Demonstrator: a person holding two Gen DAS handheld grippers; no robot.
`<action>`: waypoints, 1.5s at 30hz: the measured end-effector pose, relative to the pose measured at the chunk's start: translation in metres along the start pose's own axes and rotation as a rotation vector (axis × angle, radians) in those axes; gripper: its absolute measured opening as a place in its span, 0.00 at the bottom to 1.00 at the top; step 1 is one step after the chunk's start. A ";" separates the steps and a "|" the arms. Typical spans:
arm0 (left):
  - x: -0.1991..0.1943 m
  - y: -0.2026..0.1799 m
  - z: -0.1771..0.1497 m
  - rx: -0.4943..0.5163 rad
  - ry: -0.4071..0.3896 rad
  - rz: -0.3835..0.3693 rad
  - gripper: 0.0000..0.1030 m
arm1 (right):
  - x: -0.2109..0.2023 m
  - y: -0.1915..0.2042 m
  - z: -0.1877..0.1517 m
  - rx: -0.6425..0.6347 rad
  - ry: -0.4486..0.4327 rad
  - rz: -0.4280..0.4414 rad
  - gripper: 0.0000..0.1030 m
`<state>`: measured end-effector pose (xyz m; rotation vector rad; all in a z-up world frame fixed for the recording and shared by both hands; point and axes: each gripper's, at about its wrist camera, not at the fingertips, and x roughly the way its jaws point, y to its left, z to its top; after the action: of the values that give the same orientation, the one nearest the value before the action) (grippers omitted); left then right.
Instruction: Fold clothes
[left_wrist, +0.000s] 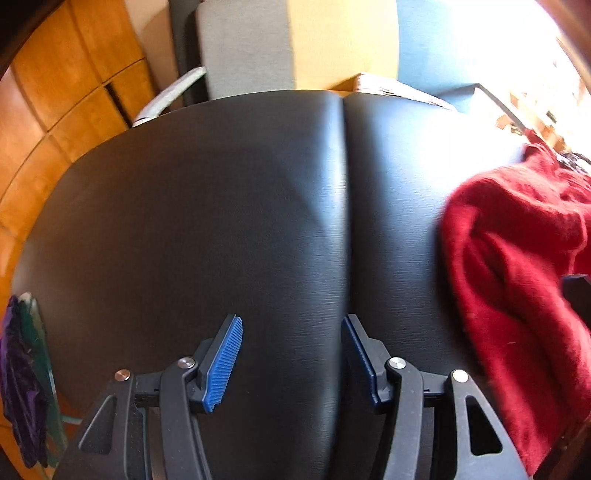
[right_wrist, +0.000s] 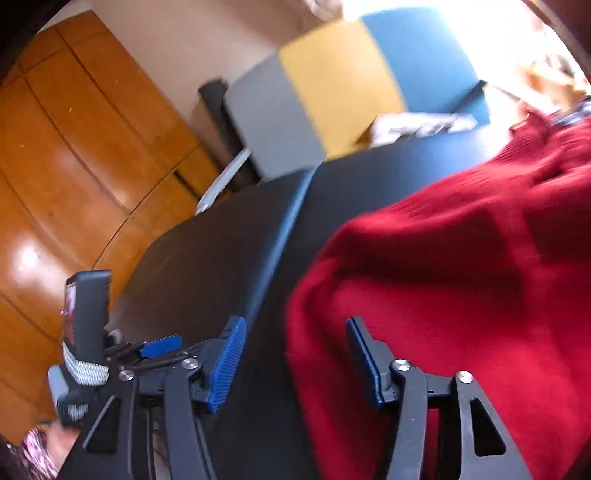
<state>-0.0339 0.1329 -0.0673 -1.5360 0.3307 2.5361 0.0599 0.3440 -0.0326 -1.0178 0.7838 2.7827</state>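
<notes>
A red knitted sweater (left_wrist: 517, 266) lies crumpled on the right side of a black table (left_wrist: 221, 221). My left gripper (left_wrist: 291, 358) is open and empty above bare table, left of the sweater. In the right wrist view the sweater (right_wrist: 443, 277) fills the right half. My right gripper (right_wrist: 295, 362) is open at its left edge, with the cloth's edge lying between the blue pads and nothing clamped. The left gripper (right_wrist: 159, 349) shows low on the left of that view.
A seam (left_wrist: 345, 184) runs down the middle of the table. A grey office chair (left_wrist: 236, 48) stands behind the far edge. Wooden cabinets (left_wrist: 66, 81) are on the left. Purple and green cloth (left_wrist: 22, 387) hangs at the table's left edge.
</notes>
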 end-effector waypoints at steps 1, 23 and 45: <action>-0.002 -0.010 0.002 0.023 -0.009 -0.015 0.55 | -0.007 -0.008 -0.004 0.011 -0.011 -0.018 0.62; -0.041 -0.208 0.016 0.380 -0.050 -0.197 0.55 | -0.027 -0.130 -0.042 0.093 0.072 -0.389 0.82; -0.017 -0.224 0.025 0.417 -0.038 -0.235 0.02 | -0.029 -0.136 -0.044 0.161 0.045 -0.332 0.84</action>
<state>0.0082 0.3554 -0.0647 -1.2831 0.5920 2.1434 0.1407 0.4432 -0.1025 -1.0735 0.7512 2.3862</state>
